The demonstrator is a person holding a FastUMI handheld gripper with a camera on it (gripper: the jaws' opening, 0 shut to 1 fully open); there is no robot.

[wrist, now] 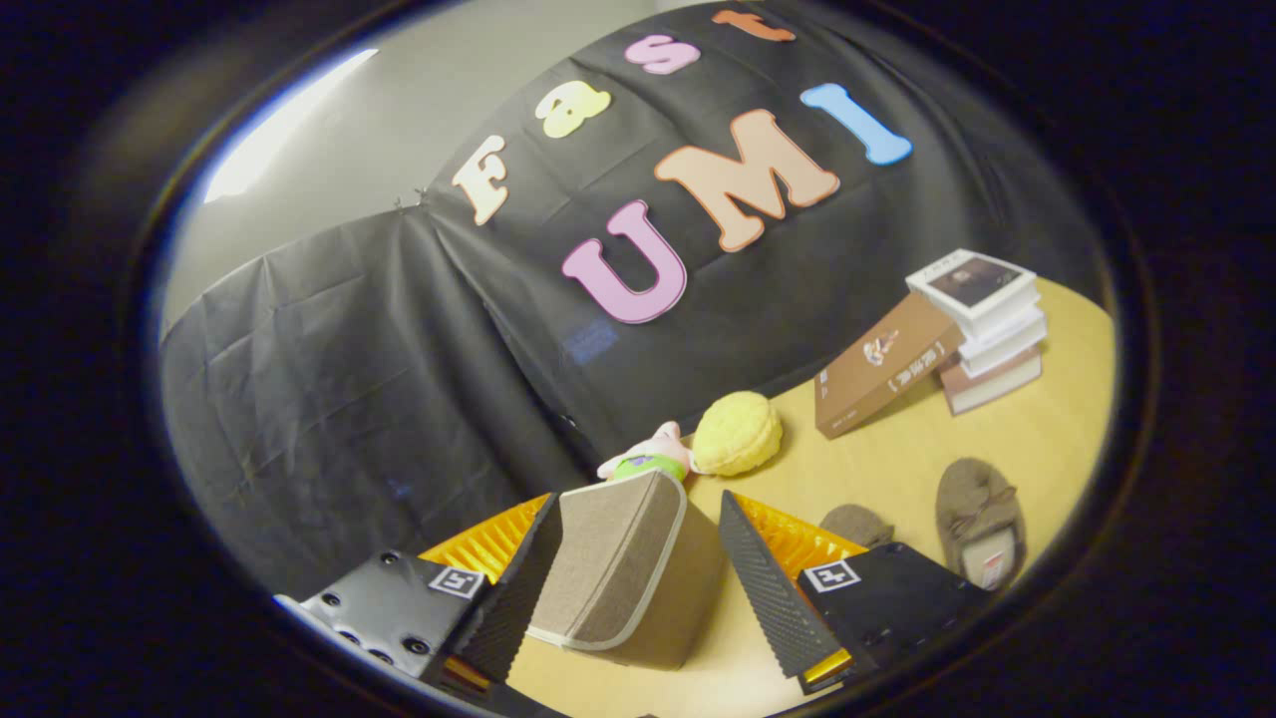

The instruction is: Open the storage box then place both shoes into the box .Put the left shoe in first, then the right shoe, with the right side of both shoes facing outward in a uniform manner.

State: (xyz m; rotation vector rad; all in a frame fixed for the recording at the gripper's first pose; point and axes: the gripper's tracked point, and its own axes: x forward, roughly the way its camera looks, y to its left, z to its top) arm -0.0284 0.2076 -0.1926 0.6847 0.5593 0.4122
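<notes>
The storage box (623,568) fills the gap between the open hand-held gripper (638,588) fingers, two slippers (982,519) lying at two o'clock on bare worktop (997,439).

One storage box (623,568) sat between the gripper's (638,568) two spread fingers (768,588). Two slippers (982,524), two plush toys (738,432). The books (982,319) were stacked; their number was unclear.
</notes>
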